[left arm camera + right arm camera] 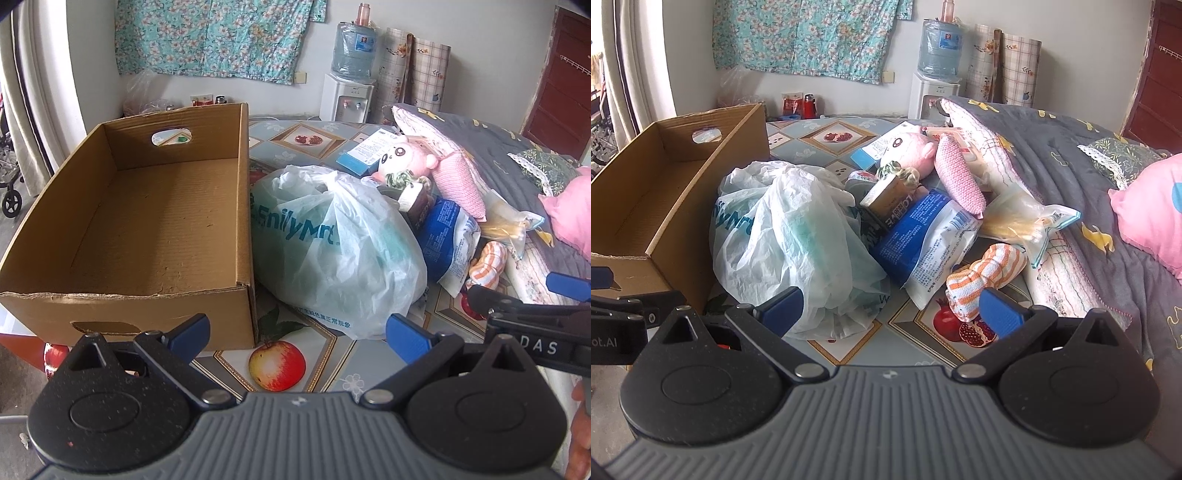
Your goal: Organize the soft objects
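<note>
Each hand-held gripper, left [297,328] and right [890,304], hangs wide open, gripping nothing. The empty brown cardboard box [147,221] sits touching the crinkled white plastic bag [783,243] (presumably ready to receive it).

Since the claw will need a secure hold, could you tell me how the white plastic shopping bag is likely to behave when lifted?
The white plastic bag looks thin and crinkled, so it will probably sag and change shape. Its glossy film may slip between the pads. It bulges around something greenish, so its contents could shift; their weight cannot be judged.
</note>
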A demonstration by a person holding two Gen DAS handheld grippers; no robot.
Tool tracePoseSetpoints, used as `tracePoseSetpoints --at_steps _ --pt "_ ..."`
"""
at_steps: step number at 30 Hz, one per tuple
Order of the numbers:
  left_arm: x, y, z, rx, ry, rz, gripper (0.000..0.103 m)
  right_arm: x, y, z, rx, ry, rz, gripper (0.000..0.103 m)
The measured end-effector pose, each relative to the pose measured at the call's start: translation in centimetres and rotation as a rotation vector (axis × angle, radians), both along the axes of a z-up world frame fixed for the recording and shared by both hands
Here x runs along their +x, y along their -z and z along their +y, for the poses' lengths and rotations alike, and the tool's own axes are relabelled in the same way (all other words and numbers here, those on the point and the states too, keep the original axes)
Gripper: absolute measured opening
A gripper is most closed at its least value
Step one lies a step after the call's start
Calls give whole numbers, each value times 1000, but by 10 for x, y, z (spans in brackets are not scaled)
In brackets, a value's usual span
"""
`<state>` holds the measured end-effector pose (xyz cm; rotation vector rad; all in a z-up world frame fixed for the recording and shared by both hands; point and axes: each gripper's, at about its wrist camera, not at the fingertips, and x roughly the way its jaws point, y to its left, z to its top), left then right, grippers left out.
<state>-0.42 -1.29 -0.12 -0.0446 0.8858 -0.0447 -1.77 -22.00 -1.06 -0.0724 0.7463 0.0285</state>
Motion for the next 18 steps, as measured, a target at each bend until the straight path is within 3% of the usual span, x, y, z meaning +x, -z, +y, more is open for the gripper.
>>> tracePoseSetpoints --at_steps 18 --pt "2 2 -1 -4 -6 7 102 2 1 -1 6 -6 8 102"
